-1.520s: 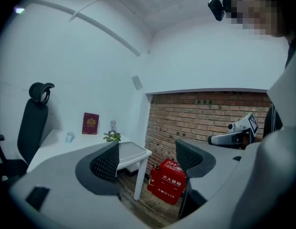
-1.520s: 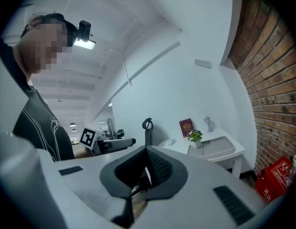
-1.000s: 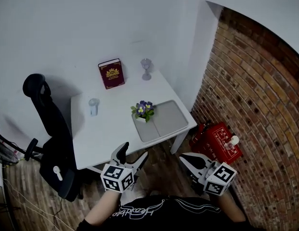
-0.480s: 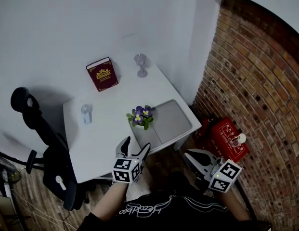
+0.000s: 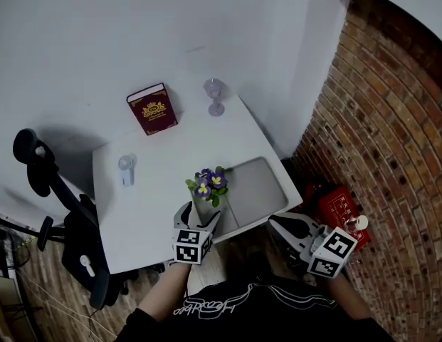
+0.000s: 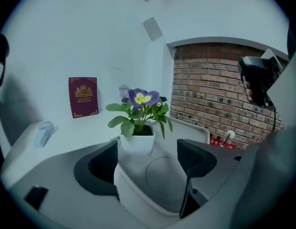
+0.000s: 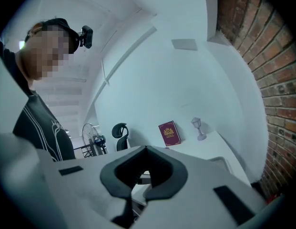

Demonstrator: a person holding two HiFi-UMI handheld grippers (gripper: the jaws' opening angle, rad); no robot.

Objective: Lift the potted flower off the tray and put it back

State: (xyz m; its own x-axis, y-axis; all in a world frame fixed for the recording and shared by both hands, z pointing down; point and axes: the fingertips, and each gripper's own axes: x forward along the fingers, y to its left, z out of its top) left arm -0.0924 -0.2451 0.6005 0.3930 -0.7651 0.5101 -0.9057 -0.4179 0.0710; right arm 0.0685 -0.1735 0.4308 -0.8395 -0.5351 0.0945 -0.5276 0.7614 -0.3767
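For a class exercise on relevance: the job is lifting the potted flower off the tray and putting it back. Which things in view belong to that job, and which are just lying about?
Belong to the job:
potted flower
grey tray
left gripper, jaws apart near the pot

Just lying about:
red book
goblet
small white gadget
office chair
red box on the floor
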